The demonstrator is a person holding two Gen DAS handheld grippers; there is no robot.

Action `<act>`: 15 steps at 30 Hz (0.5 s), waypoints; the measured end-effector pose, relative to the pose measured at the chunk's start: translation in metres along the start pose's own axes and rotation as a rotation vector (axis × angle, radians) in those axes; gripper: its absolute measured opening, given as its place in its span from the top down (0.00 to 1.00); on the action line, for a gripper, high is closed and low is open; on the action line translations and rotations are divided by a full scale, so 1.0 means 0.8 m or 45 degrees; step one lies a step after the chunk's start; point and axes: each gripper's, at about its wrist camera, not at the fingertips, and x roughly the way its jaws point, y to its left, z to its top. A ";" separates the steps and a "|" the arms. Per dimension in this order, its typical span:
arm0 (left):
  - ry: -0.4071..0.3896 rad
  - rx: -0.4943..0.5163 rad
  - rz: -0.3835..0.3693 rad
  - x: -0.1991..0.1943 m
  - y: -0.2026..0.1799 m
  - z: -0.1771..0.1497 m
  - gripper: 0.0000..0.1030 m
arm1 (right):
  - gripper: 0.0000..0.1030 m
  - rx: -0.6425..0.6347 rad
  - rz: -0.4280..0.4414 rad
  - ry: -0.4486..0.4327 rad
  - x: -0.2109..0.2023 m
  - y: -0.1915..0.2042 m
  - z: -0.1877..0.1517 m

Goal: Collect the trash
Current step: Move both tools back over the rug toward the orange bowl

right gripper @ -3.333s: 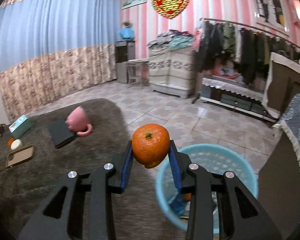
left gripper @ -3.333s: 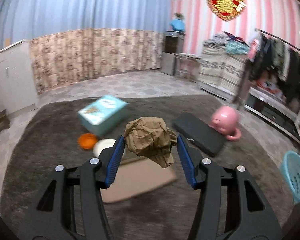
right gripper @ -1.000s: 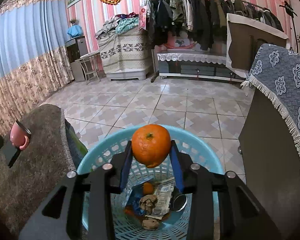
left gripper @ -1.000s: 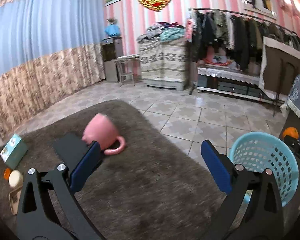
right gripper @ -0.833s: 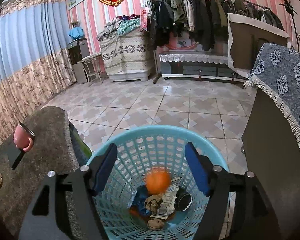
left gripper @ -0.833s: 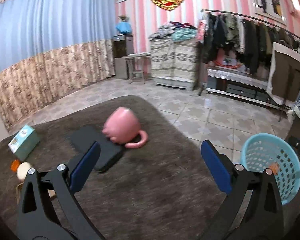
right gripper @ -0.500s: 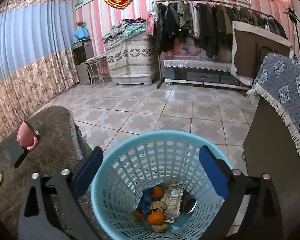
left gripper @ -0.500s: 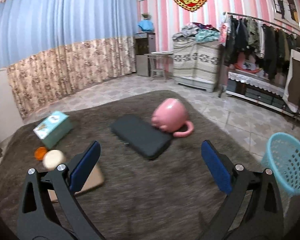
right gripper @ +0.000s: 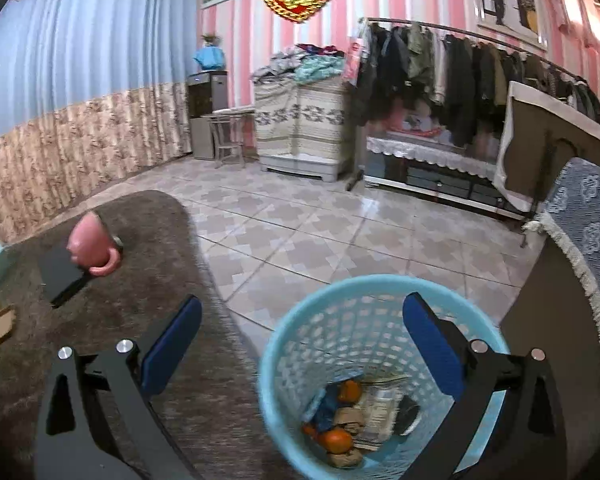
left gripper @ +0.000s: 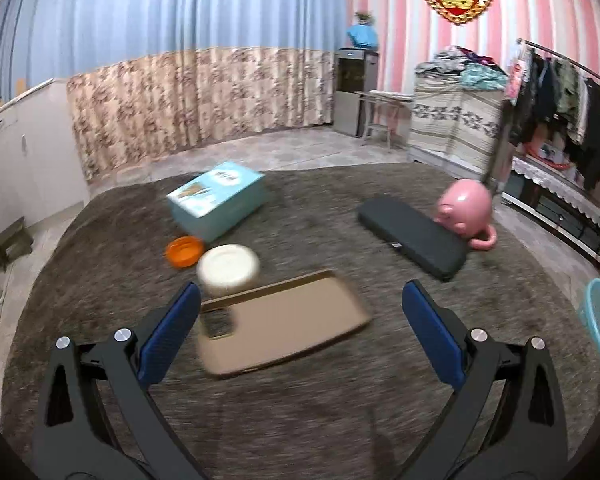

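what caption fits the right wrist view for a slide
Open right gripper above blue basket holding oranges and wrappers.

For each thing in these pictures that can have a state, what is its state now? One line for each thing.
left tongs: open, nothing between them
right tongs: open, nothing between them
blue basket: upright, holds oranges, crumpled paper and wrappers
pink mug: tipped on its side on the rug
teal box: closed, on the rug
brown tray: flat on the rug
black case: closed, flat, beside the mug
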 end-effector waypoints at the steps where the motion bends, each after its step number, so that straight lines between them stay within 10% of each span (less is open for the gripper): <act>1: -0.001 -0.006 0.018 -0.001 0.010 -0.001 0.05 | 0.04 -0.003 0.022 0.003 -0.001 0.008 -0.001; 15: 0.066 -0.085 0.184 0.020 0.113 -0.023 0.05 | 0.04 -0.118 0.181 0.071 0.008 0.116 -0.023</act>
